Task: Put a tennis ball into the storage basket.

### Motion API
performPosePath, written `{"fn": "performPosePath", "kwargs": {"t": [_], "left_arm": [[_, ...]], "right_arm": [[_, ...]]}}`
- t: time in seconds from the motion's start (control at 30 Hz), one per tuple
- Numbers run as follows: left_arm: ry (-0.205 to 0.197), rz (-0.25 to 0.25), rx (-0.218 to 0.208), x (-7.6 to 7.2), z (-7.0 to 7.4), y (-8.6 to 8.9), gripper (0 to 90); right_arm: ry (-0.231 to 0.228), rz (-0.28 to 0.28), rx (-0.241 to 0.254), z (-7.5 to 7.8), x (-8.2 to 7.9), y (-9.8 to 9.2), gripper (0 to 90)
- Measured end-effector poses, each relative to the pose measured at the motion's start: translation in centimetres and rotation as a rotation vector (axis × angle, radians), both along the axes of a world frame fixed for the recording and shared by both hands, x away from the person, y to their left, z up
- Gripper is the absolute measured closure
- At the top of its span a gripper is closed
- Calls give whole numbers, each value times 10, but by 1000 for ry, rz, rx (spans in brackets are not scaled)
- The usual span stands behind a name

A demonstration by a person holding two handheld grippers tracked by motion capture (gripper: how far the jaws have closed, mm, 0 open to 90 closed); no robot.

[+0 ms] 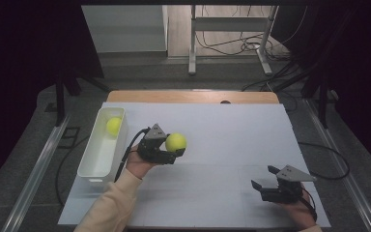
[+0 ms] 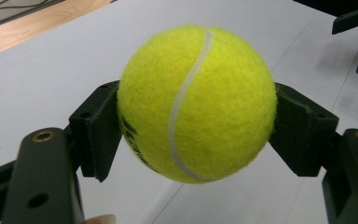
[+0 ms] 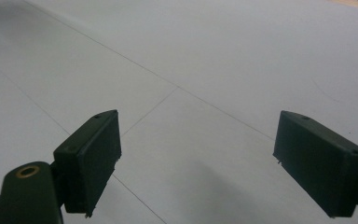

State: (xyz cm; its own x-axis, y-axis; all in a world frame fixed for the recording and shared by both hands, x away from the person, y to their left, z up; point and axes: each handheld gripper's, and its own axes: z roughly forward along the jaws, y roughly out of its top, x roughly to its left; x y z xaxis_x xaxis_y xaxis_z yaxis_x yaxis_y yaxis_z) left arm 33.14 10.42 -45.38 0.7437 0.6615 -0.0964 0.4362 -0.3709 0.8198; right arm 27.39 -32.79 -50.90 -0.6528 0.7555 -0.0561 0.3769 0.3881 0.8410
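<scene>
Gripping a yellow tennis ball (image 1: 176, 142) between its two black jaws, the left gripper (image 1: 174, 151) sits over the white table (image 1: 232, 130) just right of the white bin (image 1: 88, 166). From the left gripper view the ball (image 2: 196, 103) is pressed on both sides by the pads (image 2: 98, 128) — its white seam curves down the front, and dark lettering shows low on its left side. The ball appears lifted off the white surface, though from above I cannot tell how high.

A second tennis ball (image 1: 113, 125) lies inside the bin, toward its far end, well apart from the held one.

The right gripper (image 1: 263, 180) rests near the table's front right corner, well apart from the left one, held by a hand (image 1: 299, 210) at the bottom edge. Its jaws stand wide apart with nothing between them — the right gripper view shows its pads (image 3: 91, 158) over bare white tabletop crossed by thin seam lines.

A cream sleeve (image 1: 111, 205) comes in from the bottom toward the left gripper, and a dark cable (image 1: 125, 152) trails from it along the bin's side.
</scene>
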Motion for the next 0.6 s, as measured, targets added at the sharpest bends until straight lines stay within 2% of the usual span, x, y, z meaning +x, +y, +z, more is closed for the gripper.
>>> {"fn": "performPosePath", "kwargs": {"t": [0.37, 0.6], "left_arm": [[6, -3, 8, 0, -2, -2, 257], [-4, 24, -9, 1, 5, 9, 257]], "right_arm": [[0, 3, 0, 0, 0, 0, 156], [-4, -1, 1, 0, 0, 0, 156]]}}
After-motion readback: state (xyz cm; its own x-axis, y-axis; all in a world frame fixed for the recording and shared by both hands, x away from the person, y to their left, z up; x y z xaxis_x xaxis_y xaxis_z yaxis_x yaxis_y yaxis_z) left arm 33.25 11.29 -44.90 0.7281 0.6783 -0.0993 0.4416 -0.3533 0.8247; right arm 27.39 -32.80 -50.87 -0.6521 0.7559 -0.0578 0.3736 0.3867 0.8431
